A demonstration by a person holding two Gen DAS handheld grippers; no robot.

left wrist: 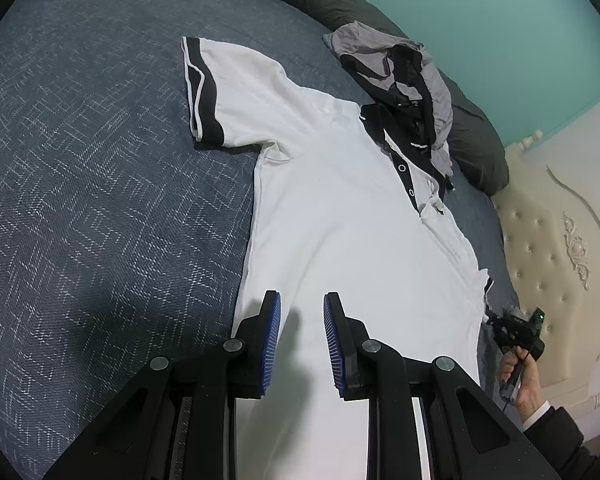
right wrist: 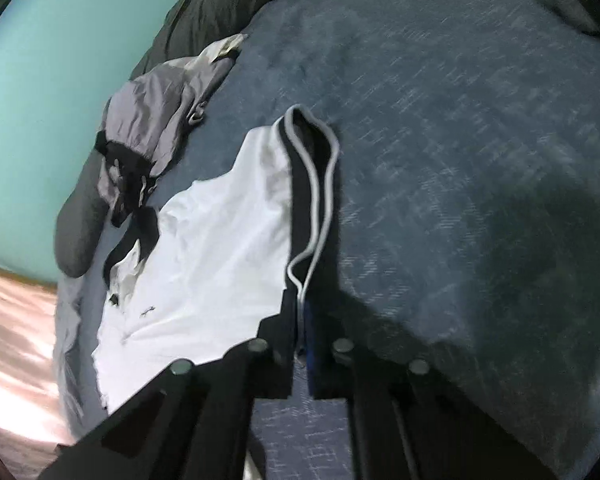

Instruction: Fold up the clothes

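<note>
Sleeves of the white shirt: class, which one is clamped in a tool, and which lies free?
The sleeve at the right tool is clamped by its black cuff. The other sleeve lies flat, untouched.

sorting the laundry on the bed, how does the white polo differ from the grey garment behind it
The white polo is spread flat on the bed; the grey garment lies crumpled in a heap. The polo is white with black trim; the garment is grey with black. The right gripper is shut on the polo's sleeve cuff; nothing holds the garment. Both are unfolded.
</note>
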